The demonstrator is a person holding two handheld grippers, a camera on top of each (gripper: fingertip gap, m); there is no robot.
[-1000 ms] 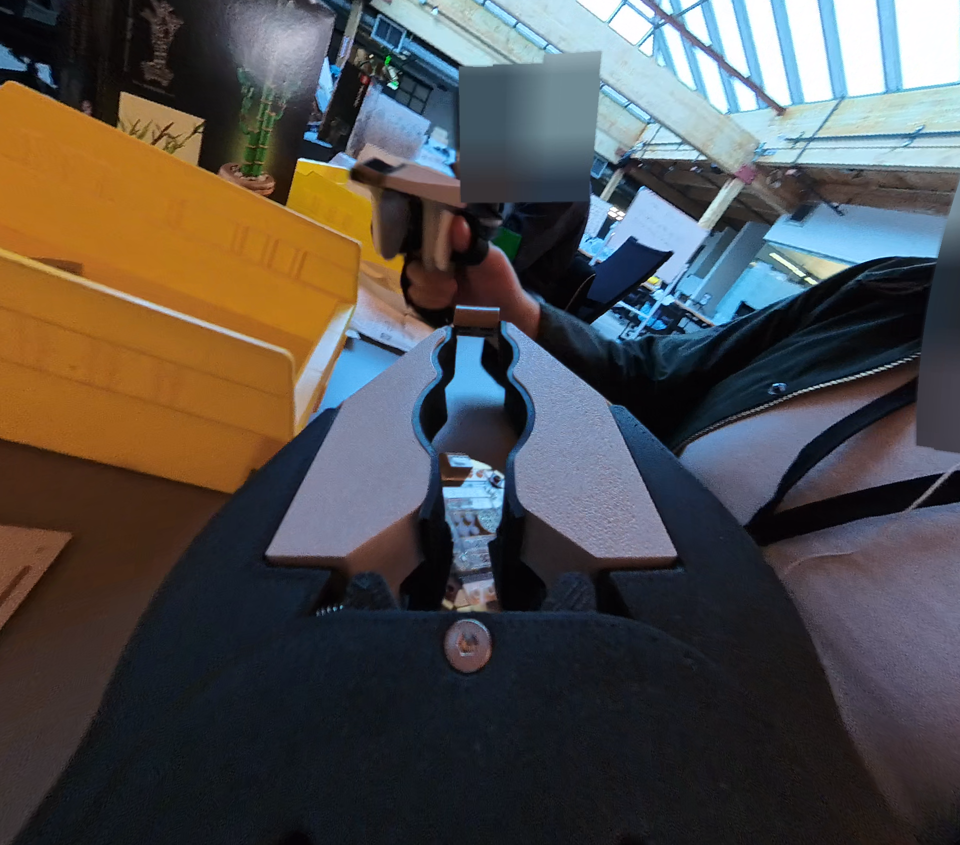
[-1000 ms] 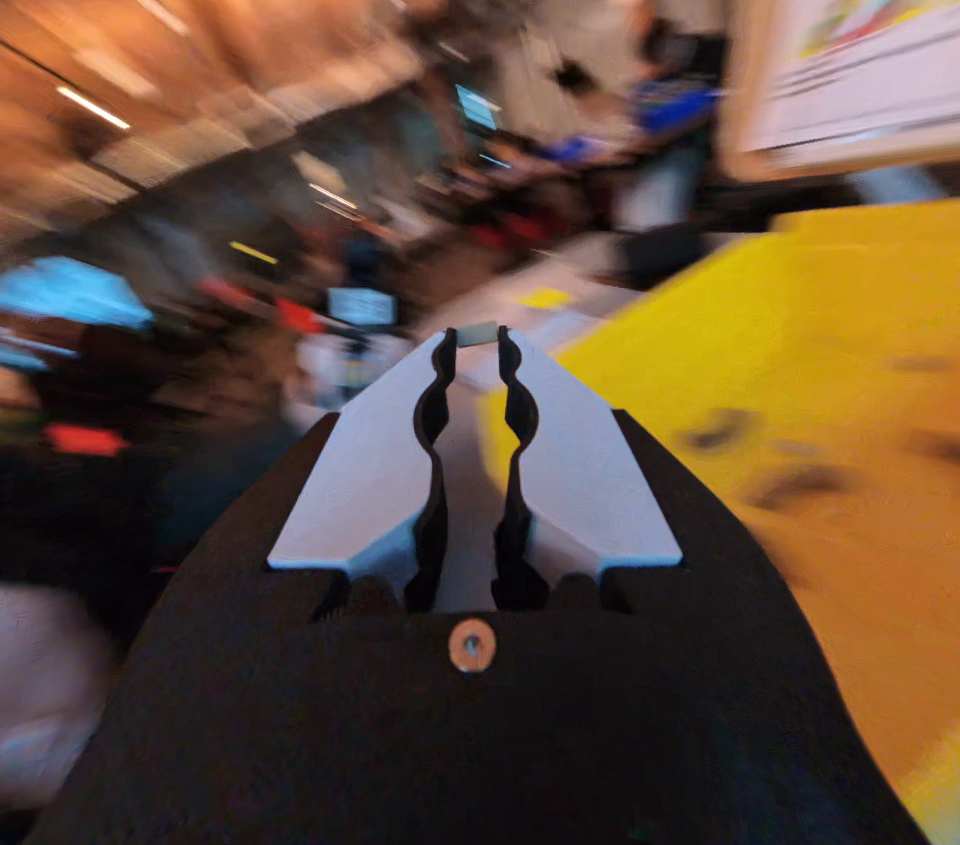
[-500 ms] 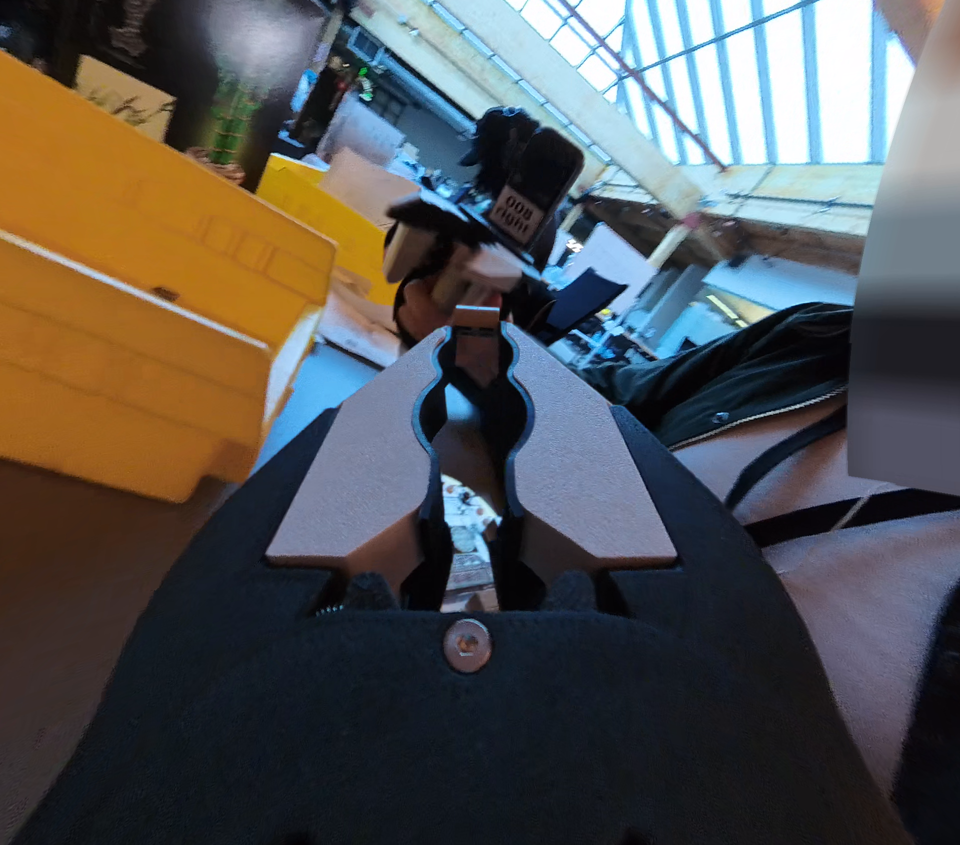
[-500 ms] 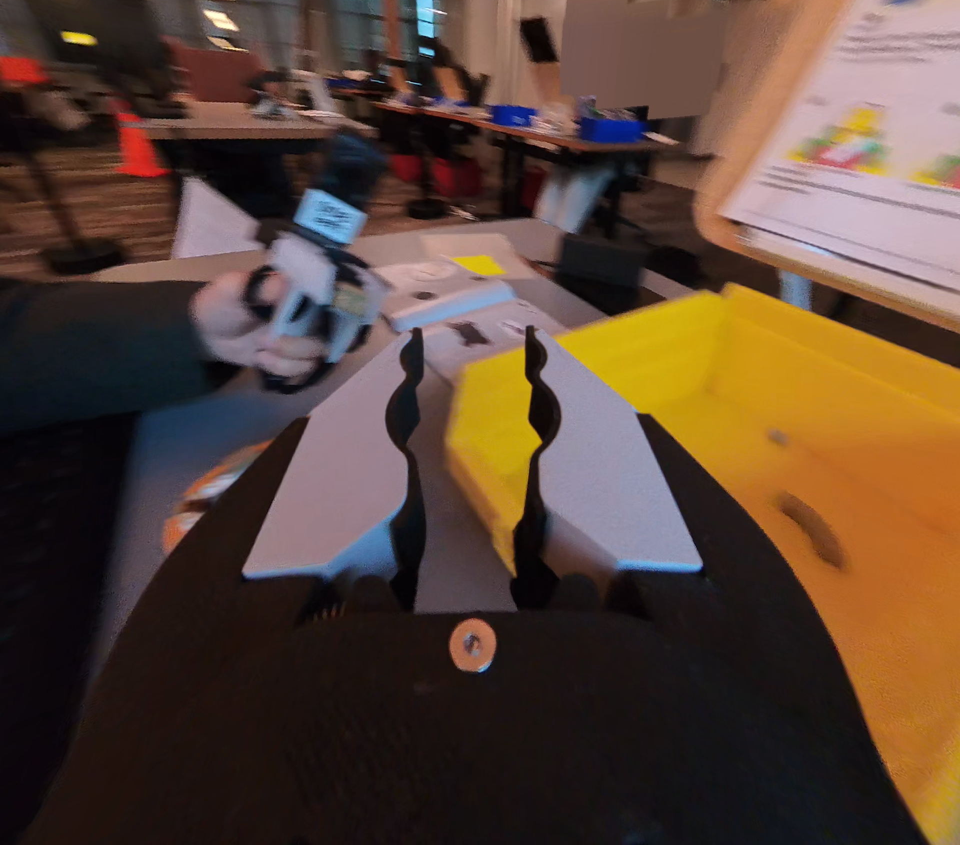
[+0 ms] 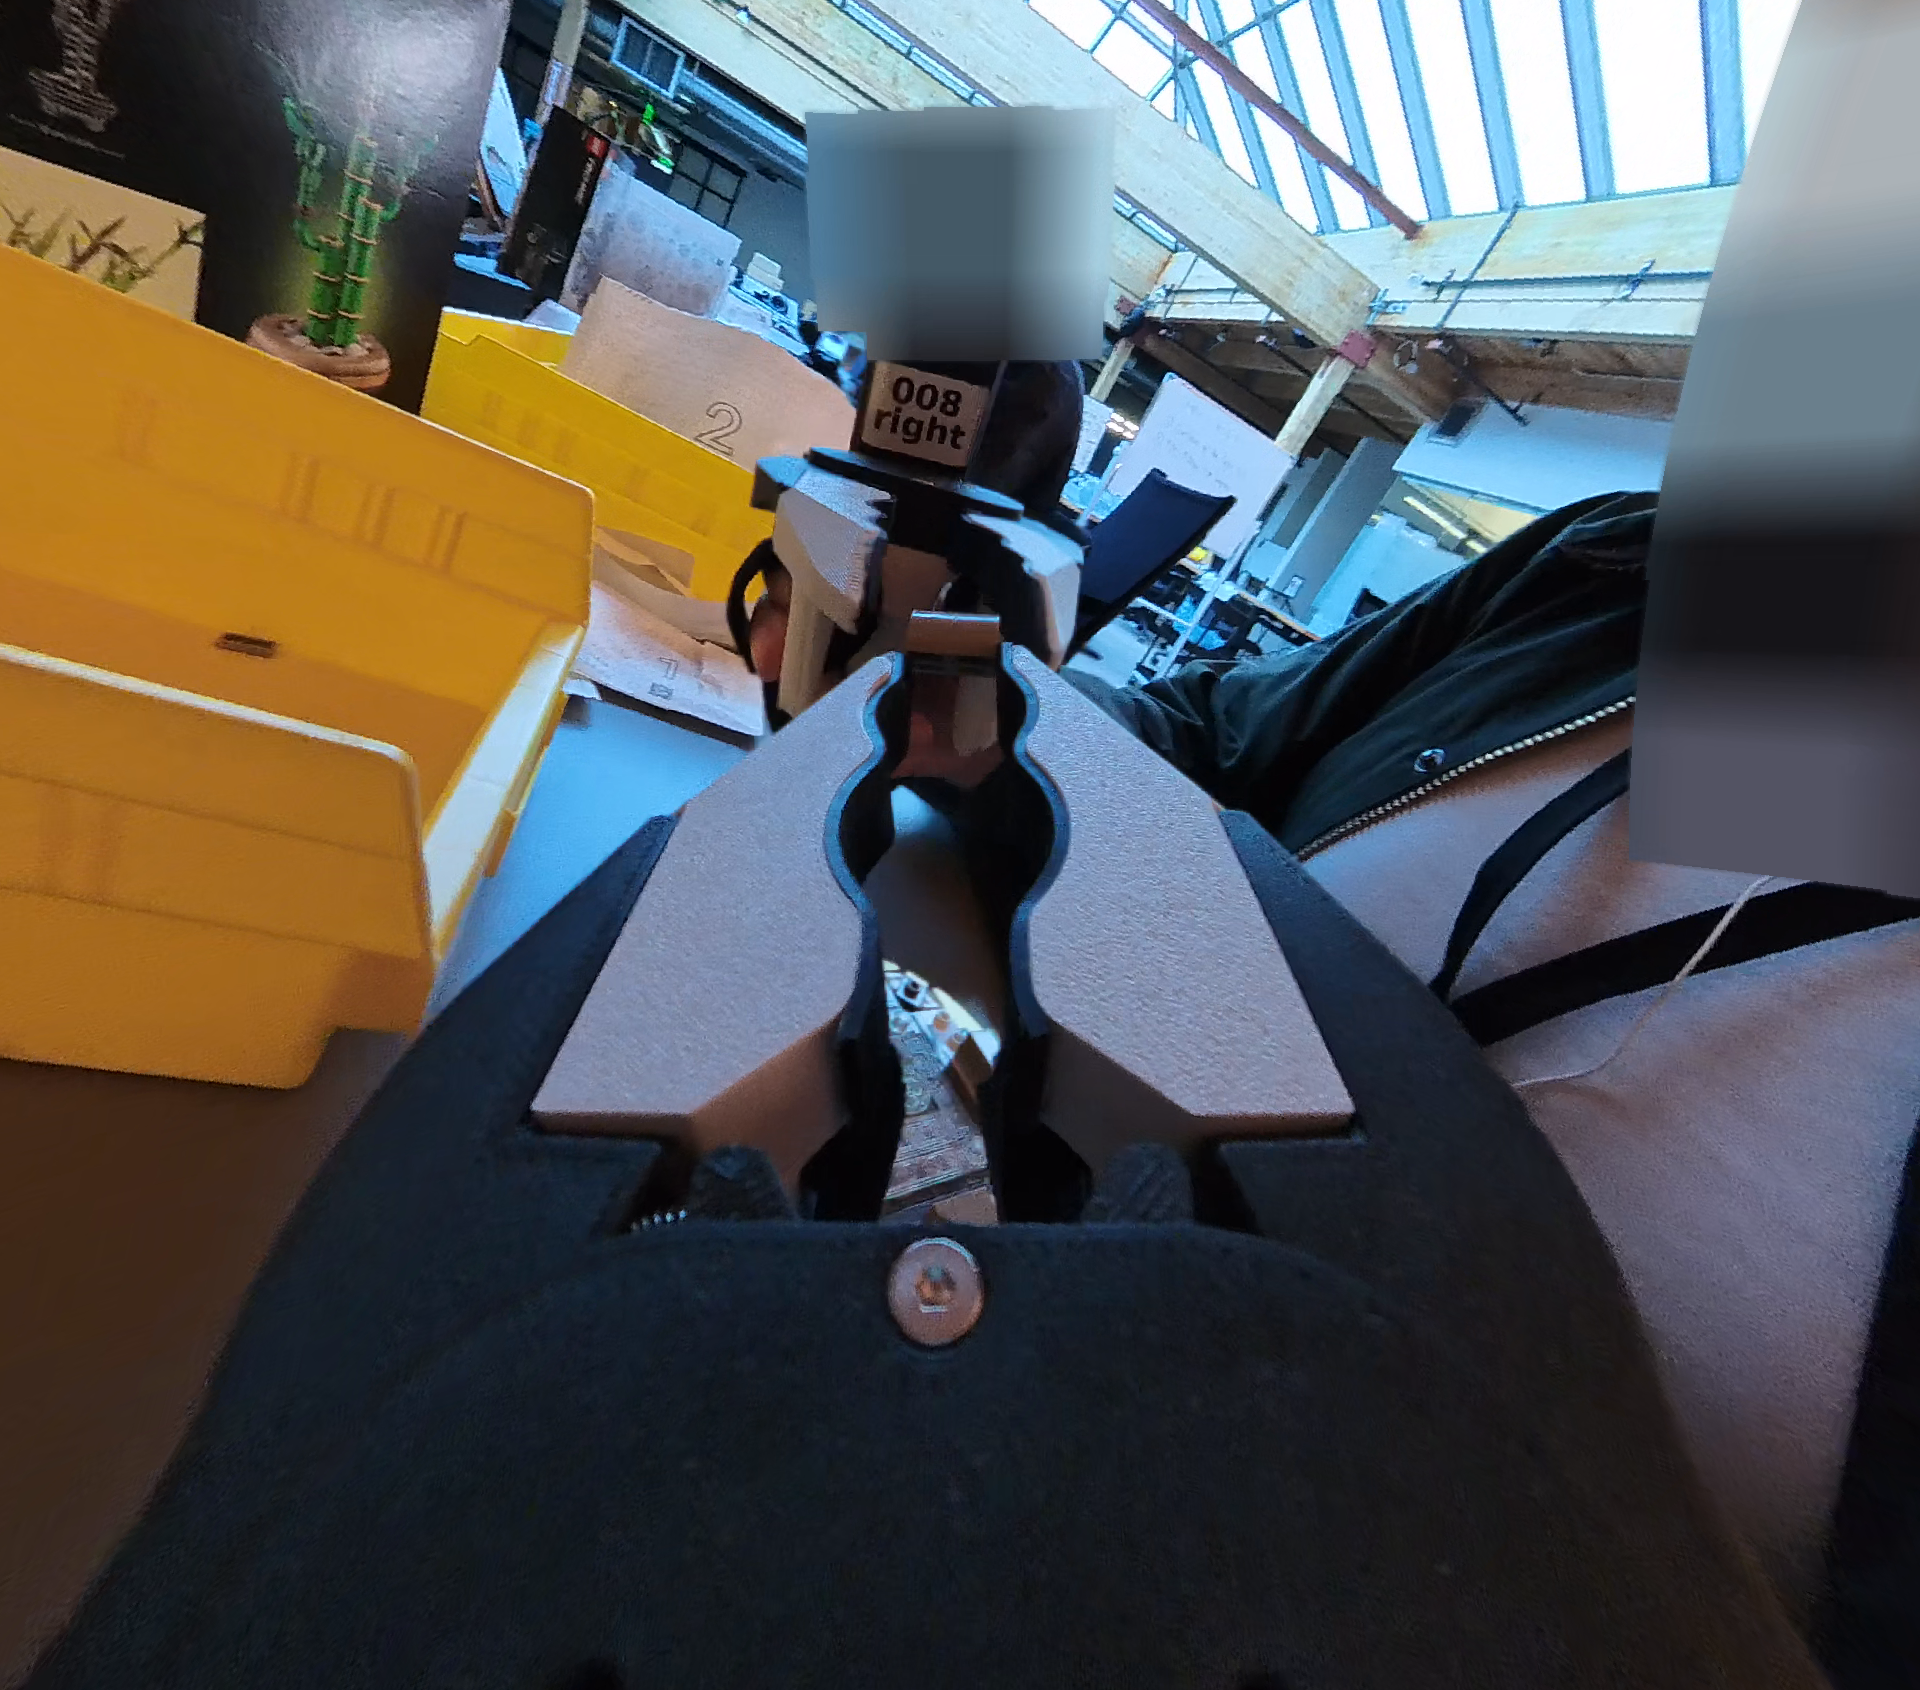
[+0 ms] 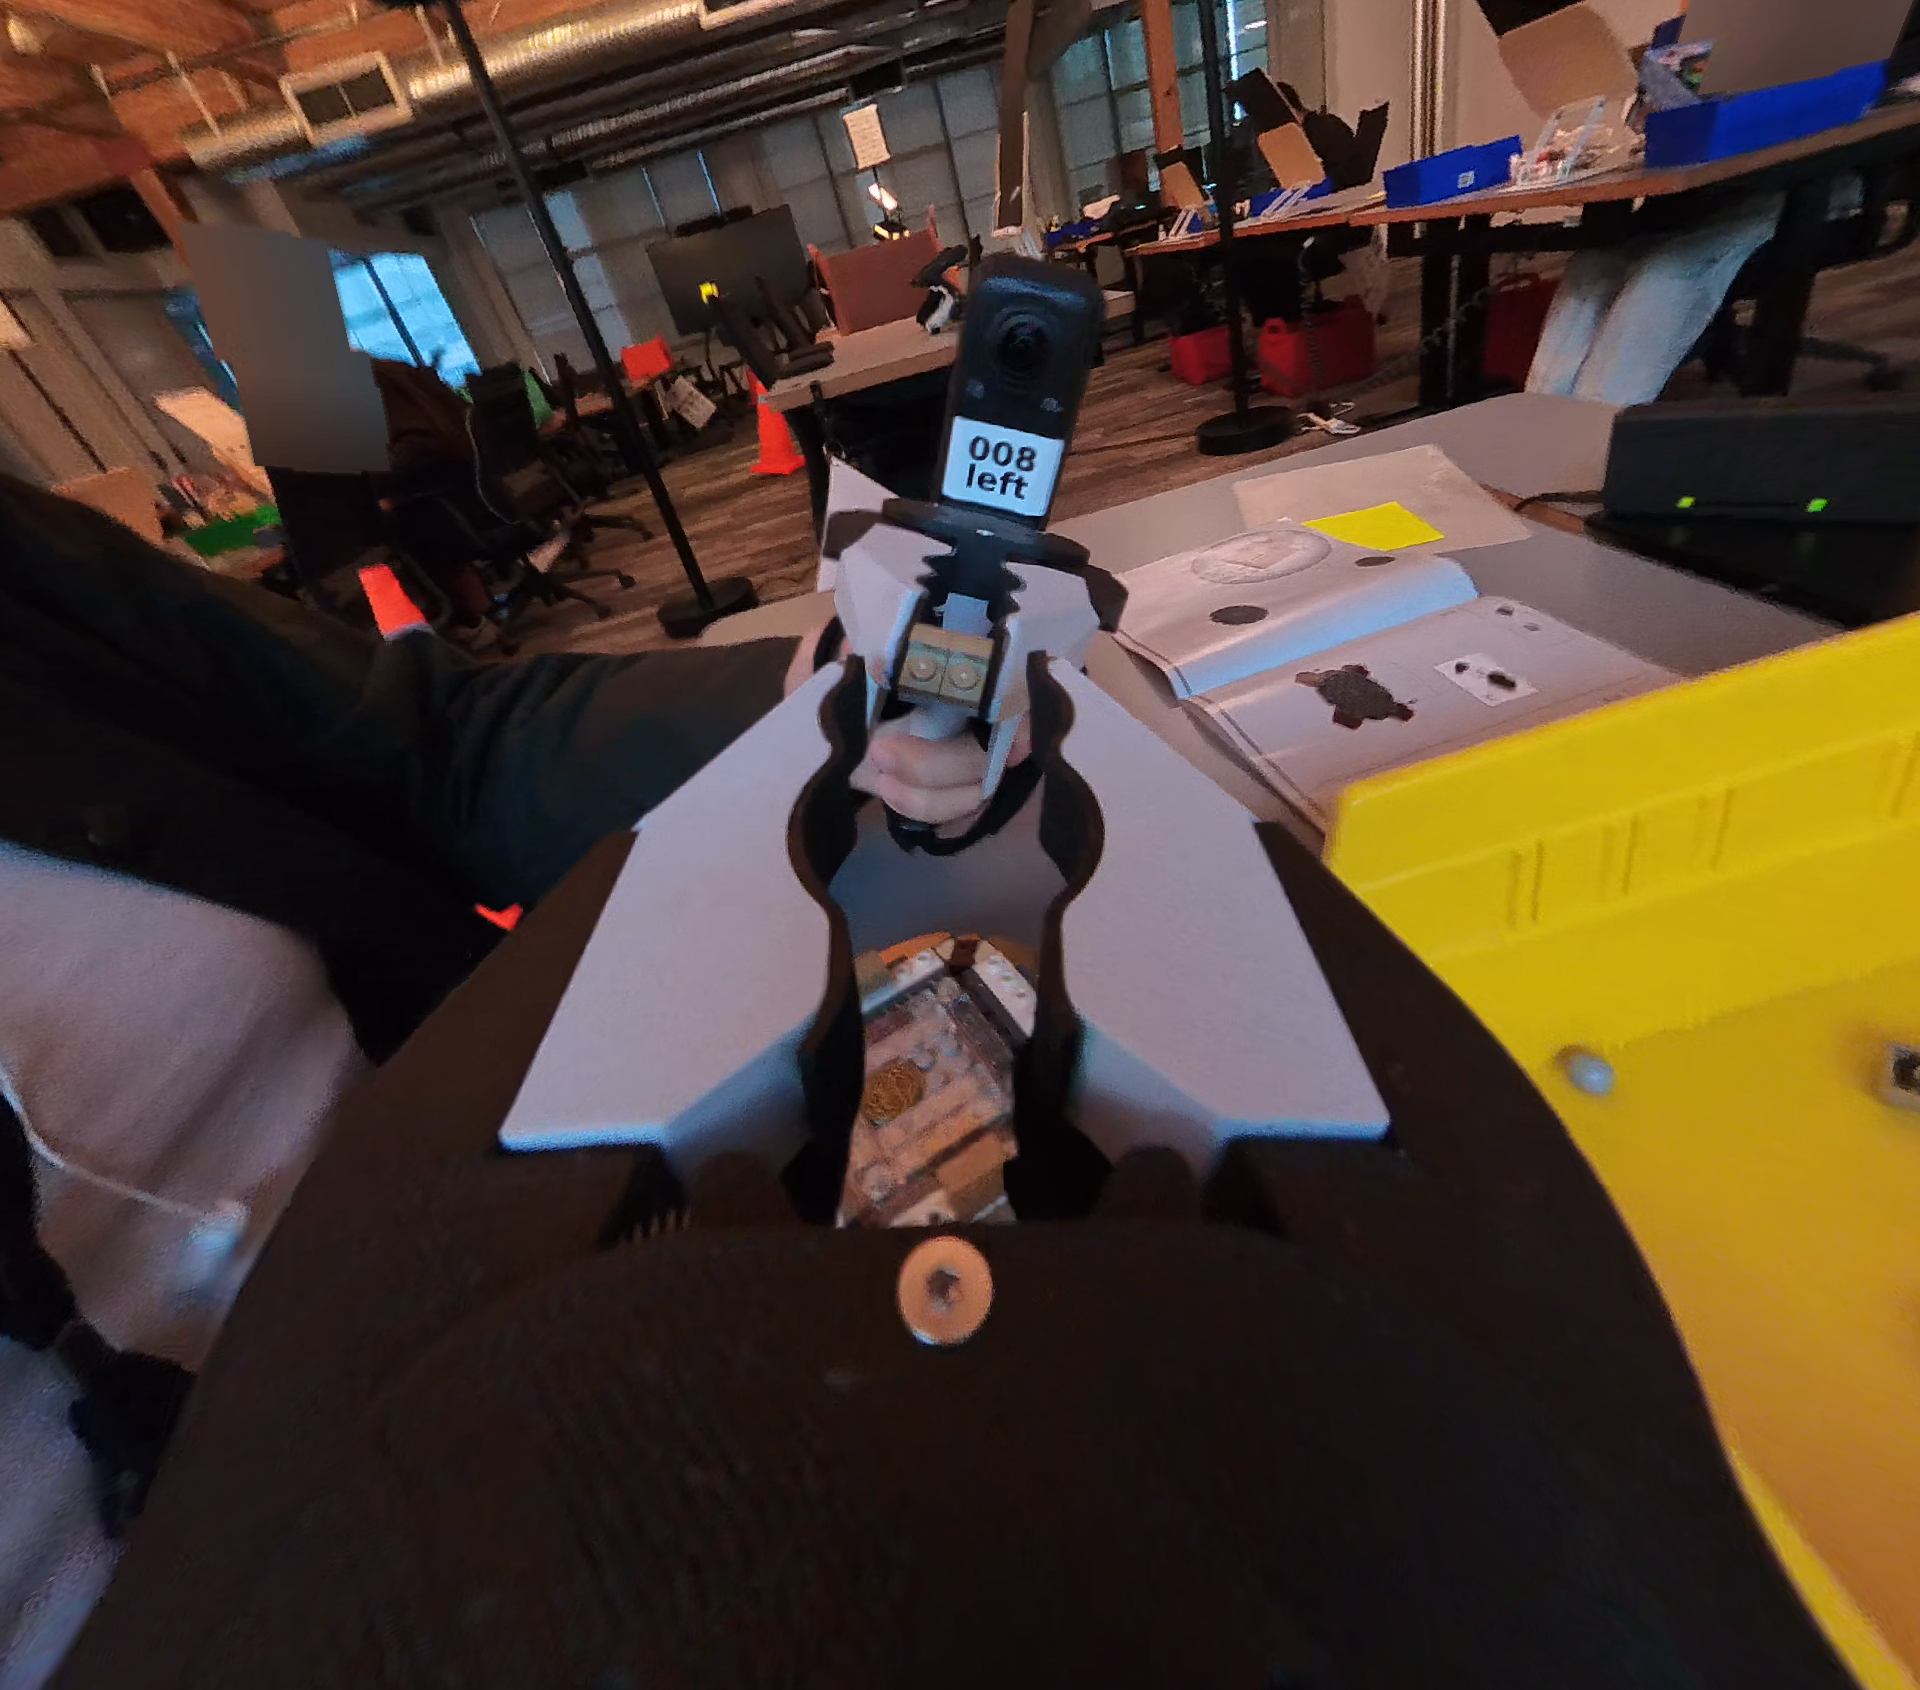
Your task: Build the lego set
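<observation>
My left gripper (image 5: pixel 953 666) is shut on a small tan two-stud brick (image 5: pixel 953 632) held at its fingertips, up in the air. In the right wrist view the left gripper (image 6: pixel 948 634) faces the camera with the tan brick (image 6: pixel 943 676) studs-forward. My right gripper (image 6: pixel 945 690) is open, with a fingertip on each side of that brick in view; I cannot tell whether they touch it. The right gripper also shows in the left wrist view (image 5: pixel 930 591), just beyond the brick. A brown and tan lego build (image 6: pixel 930 1090) lies below, seen through the finger gap.
Yellow bins stand at the left (image 5: pixel 260 601) and right (image 6: pixel 1662 913). The black lego box (image 5: pixel 239 82) stands behind the bins. An open instruction booklet (image 6: pixel 1351 653) and a black device (image 6: pixel 1766 477) lie on the grey table. The person's dark sleeve (image 6: pixel 468 736) crosses the left. Only a small space, under 4 cm, lies between the two pairs of fingers.
My right gripper swung away from the yellow bin, opened, and now faces the left gripper closely. The left gripper stays shut on the tan brick.
</observation>
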